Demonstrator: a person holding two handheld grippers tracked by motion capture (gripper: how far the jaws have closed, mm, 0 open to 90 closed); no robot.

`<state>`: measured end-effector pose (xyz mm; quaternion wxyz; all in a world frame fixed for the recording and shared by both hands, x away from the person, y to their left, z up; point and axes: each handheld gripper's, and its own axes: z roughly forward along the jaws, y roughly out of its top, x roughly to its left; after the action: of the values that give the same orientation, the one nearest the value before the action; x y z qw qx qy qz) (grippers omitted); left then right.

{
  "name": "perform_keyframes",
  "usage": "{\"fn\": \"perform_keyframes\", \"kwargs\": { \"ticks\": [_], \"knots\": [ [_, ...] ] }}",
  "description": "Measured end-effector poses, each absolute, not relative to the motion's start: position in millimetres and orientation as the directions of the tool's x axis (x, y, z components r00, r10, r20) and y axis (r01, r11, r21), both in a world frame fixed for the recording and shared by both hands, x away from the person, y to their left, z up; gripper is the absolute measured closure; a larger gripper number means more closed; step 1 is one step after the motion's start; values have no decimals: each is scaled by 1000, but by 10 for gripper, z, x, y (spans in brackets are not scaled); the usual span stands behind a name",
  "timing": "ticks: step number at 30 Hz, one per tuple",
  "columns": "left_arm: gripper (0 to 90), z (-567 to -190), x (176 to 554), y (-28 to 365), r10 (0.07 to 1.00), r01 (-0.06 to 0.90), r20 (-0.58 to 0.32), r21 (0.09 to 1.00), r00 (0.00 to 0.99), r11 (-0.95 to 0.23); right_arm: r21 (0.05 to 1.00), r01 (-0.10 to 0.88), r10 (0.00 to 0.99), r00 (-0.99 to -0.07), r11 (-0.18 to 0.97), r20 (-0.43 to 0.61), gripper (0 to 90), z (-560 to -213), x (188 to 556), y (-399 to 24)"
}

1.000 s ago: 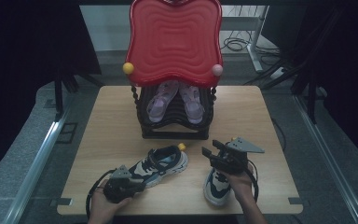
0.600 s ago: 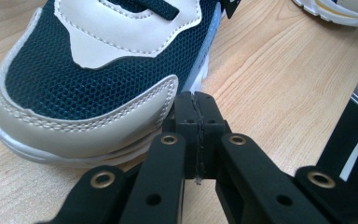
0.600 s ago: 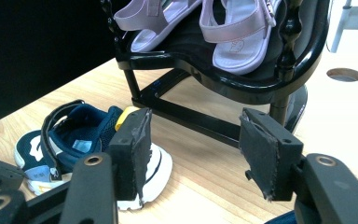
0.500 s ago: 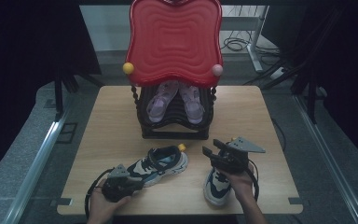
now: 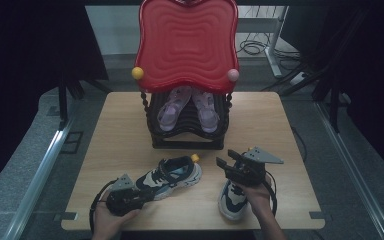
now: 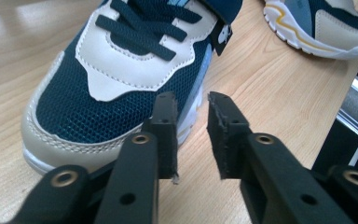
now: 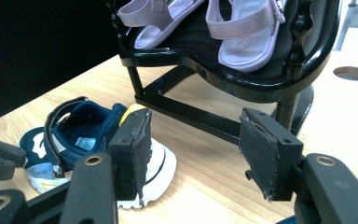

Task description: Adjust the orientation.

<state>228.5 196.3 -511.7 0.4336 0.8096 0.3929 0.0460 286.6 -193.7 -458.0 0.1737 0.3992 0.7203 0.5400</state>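
The navy-and-cream sneaker (image 5: 172, 175) lies on the wooden table (image 5: 110, 140) at about 7 o'clock from the black shoe rack (image 5: 187, 132), its toe toward the person and its heel, with a yellow pull tab, toward the rack. The left gripper (image 5: 145, 196) sits at the toe end. In the left gripper view its jaws have just been opening and now stand a little apart, with bare table between the pads; the sneaker (image 6: 121, 70) lies just beside the nearer pad, at about 11 o'clock from the jaws, and nothing is clamped. This looks like a release: the shoe rests flat on its sole, set down where its heel points at the rack.

Its mate, the second sneaker (image 5: 232, 197), lies at about 5 o'clock from the rack, partly under the right hand. The right gripper (image 5: 225, 164) hovers above it, aimed at the rack, jaws wide apart and empty; in the right gripper view the rack's lower frame shows between the pads and the first sneaker (image 7: 102, 135) lies at 9 o'clock. That pose suits lining up a shoe with the rack rather than grasping one now.

A pair of pale lilac sandals (image 5: 187, 107) rests on the rack's upper tier, toes forward, under the upright red wavy panel (image 5: 187, 45). Judging from this, the sneakers are meant for the rack as well, and neither is there yet.
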Motion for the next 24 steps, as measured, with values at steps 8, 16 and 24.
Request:
{"fn": "perform_keyframes", "kwargs": {
  "ticks": [8, 16, 24],
  "knots": [
    [664, -5109, 2290, 1987, 675, 594, -271, 744, 686, -305, 919, 382, 759, -627, 101, 177, 440, -4569, 2856, -1928],
    [631, -5106, 2296, 2004, 678, 596, -272, 744, 683, -302, 920, 377, 758, -629, 107, 170, 440, -4563, 2847, -1918],
    [619, -5102, 2292, 2001, 678, 596, -271, 743, 683, -303, 922, 372, 749, -641, 111, 169, 441, -4542, 2830, -1902]
  ]
}}
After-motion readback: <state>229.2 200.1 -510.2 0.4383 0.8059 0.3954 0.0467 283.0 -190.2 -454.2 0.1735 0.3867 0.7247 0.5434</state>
